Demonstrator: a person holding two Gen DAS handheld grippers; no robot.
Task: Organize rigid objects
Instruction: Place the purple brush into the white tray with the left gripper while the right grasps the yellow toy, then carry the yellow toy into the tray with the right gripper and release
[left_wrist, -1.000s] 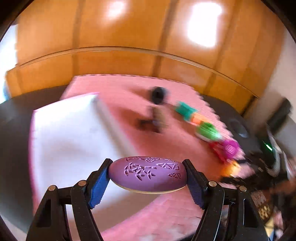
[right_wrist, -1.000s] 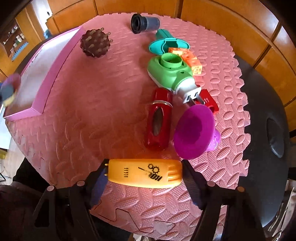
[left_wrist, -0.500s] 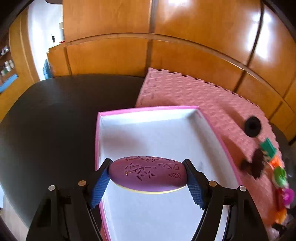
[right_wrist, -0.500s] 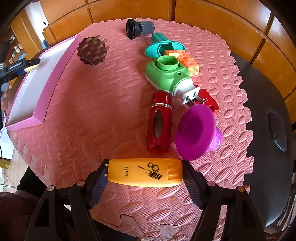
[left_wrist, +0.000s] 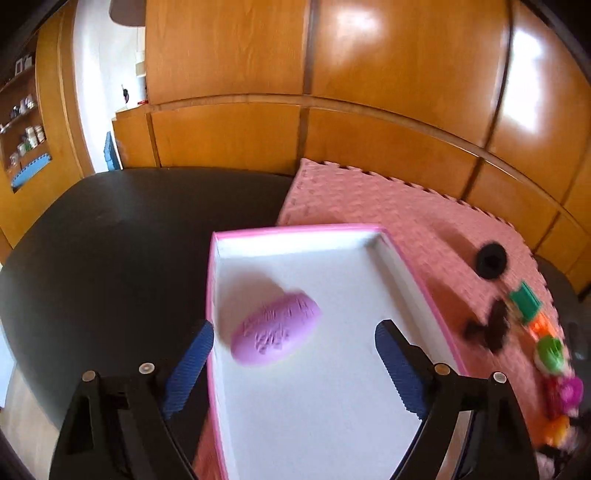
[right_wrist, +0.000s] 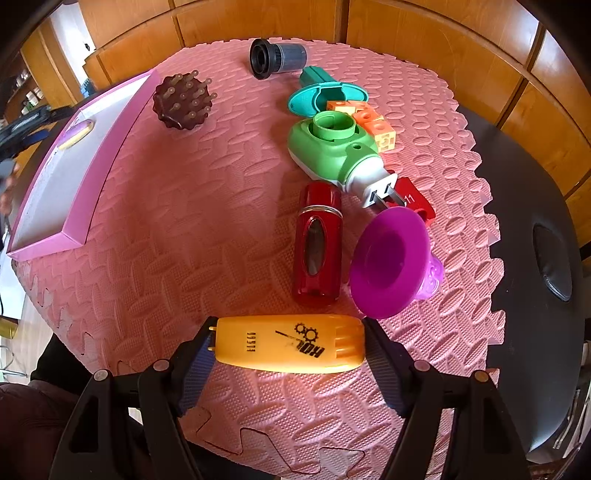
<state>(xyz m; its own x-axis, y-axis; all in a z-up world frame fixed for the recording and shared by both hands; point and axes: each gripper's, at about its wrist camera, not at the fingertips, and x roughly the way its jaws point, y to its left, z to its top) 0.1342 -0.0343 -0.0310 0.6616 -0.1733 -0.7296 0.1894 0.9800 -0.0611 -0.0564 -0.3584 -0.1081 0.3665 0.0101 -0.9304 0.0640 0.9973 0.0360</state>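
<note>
We see the purple oval piece (left_wrist: 276, 334), its top embossed with a fine pattern, lying blurred in the white pink-rimmed tray (left_wrist: 332, 406), free of our left gripper (left_wrist: 293, 356) whose jaws have just been opening, while our right gripper (right_wrist: 289, 349) pinches a yellow case (right_wrist: 290, 343).
</note>
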